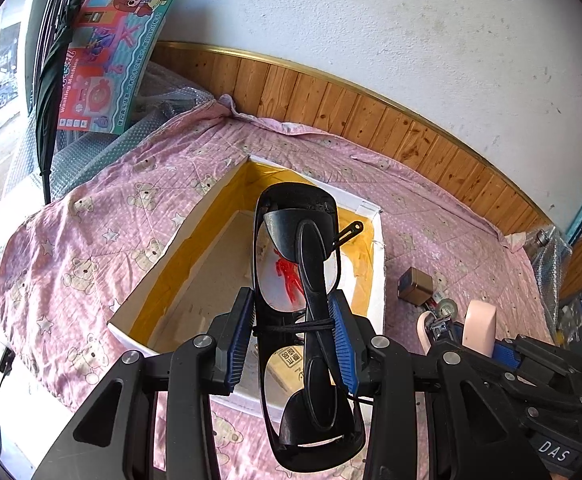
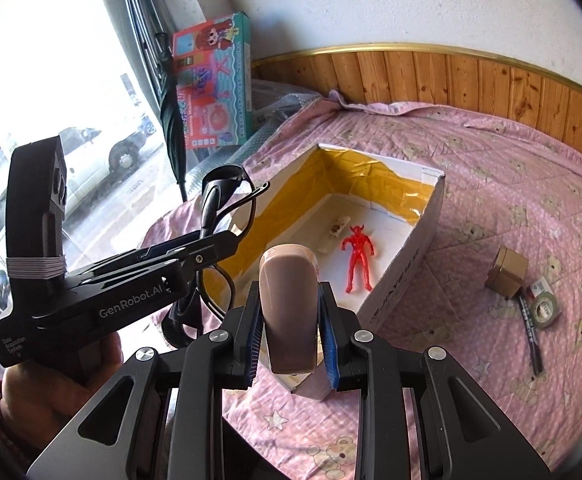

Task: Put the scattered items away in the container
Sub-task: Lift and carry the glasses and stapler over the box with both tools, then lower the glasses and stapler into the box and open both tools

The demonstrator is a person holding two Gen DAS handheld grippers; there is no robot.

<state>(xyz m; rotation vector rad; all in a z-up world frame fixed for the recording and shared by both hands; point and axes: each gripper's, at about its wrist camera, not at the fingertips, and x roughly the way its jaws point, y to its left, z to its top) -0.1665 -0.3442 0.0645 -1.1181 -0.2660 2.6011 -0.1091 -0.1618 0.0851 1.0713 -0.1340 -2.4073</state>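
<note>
Over the open box point(image 1: 375, 240), the left gripper point(image 1: 293, 334) pinches black sunglasses point(image 1: 303, 280) at the bridge. The right gripper point(image 2: 289, 316) clamps a pink roll point(image 2: 289, 312). The glasses look light but fragile, and are probably safest held by the frame.

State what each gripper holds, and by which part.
Left gripper clamps the black glasses at the bridge, folded temples included. Right gripper clamps a pinkish rounded object by its sides.

"GenRobot.AI" in white on the left gripper point(image 2: 227, 236) body, left of frame. "DAS" on the right gripper point(image 1: 457, 326), lower right. "Washing Machine" on the toy box point(image 1: 111, 56), upper left.
</note>
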